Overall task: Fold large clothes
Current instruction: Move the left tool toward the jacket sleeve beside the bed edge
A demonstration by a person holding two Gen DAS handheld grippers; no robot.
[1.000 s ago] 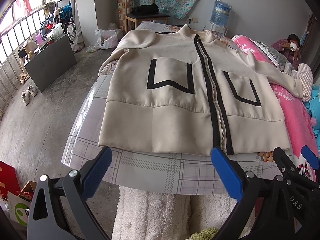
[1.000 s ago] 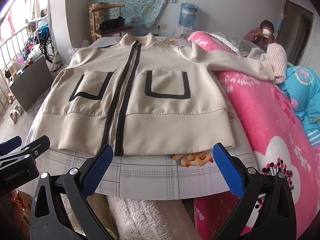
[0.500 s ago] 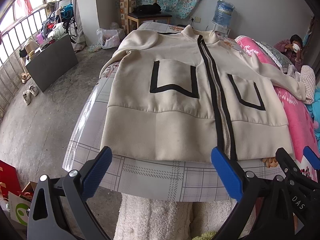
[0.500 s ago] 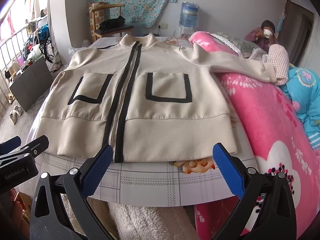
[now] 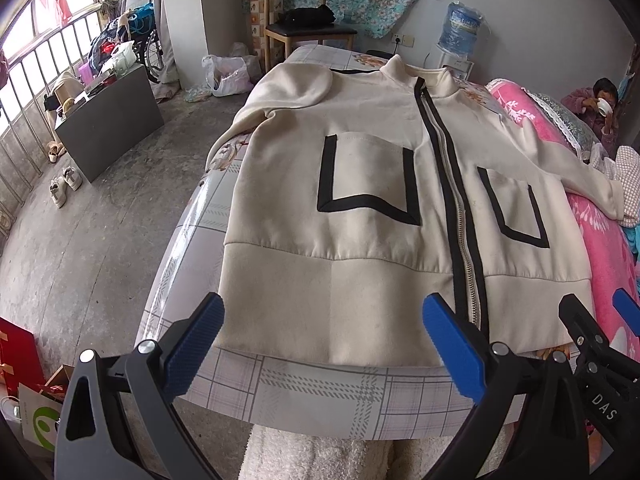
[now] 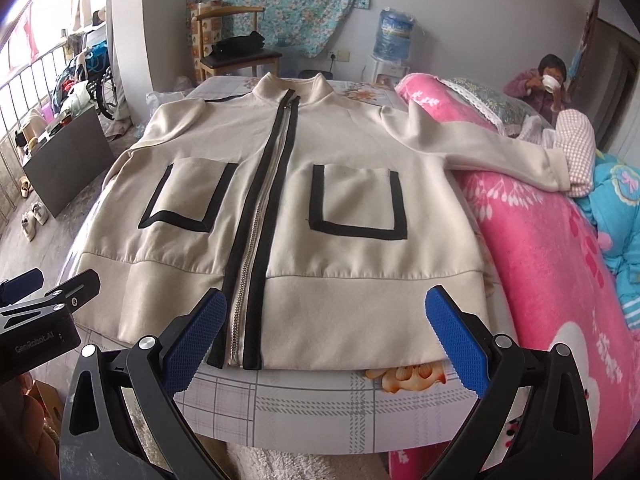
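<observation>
Jacket [image 5: 360,240]: cream, black zip band and two black-edged pockets; lies flat, front up, zipped, on the plaid sheet of the bed [image 5: 320,392], hem toward the cameras, collar at the far end.
Left claw [image 5: 320,344]: wide apart, holding nothing; blue pads [image 5: 192,344] hang just short of the jacket's hem, on the hem's left half, above the sheet.
Right claw [image 6: 326,340]: wide apart, empty; it frames the hem right of the zip, not touching the cloth as far as the view shows.
Zip [image 6: 256,220]: runs from the hem straight up to the collar, closed the whole way.
Sleeves: one lies along the jacket's left edge, bent near the shoulder [image 5: 296,88]; the other [image 6: 480,140] stretches away from the jacket onto the pink quilt.
Pink quilt [image 6: 540,260]: just beside the jacket on its right, flower print.
Floor [image 5: 80,220]: grey concrete, left of the jacket; a dark cabinet [image 5: 112,120] stands well apart.
Chair [image 5: 308,20]: wooden, beyond the jacket's collar, a dark bundle on its seat.
Water bottle [image 6: 394,32]: beyond the collar, against the wall.
Person [image 6: 544,84]: far right past the quilt, cup raised.
</observation>
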